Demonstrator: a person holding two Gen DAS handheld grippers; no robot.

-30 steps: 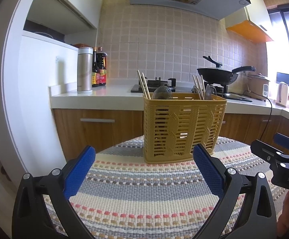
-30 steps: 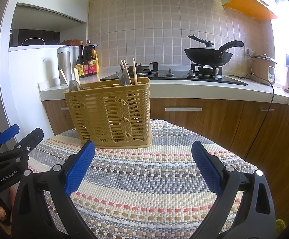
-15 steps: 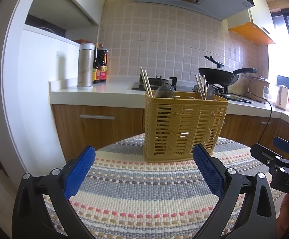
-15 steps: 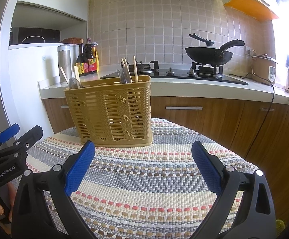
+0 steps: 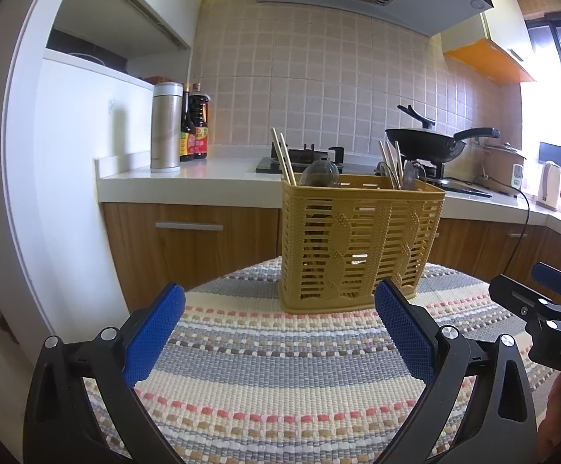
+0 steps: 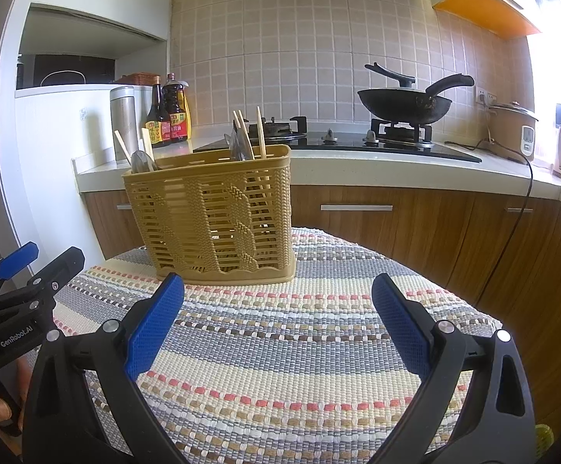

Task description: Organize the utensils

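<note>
a striped woven cloth [image 5: 280, 386] covers the table, bearing a yellow utensil basket [image 5: 358, 247].

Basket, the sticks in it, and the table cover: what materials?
Basket: looks like moulded plastic, matte tan, with slotted walls and a fake-weave pattern. Chopsticks: pale and dull, likely wood or bamboo. Table mat: woven fabric, probably cotton, with coarse striped threads visible.

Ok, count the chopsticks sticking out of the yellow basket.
5 chopsticks show. Two lean at the left end of the basket as seen from the right wrist, three stand at its right end. More may be hidden behind the spoons or inside.
</note>
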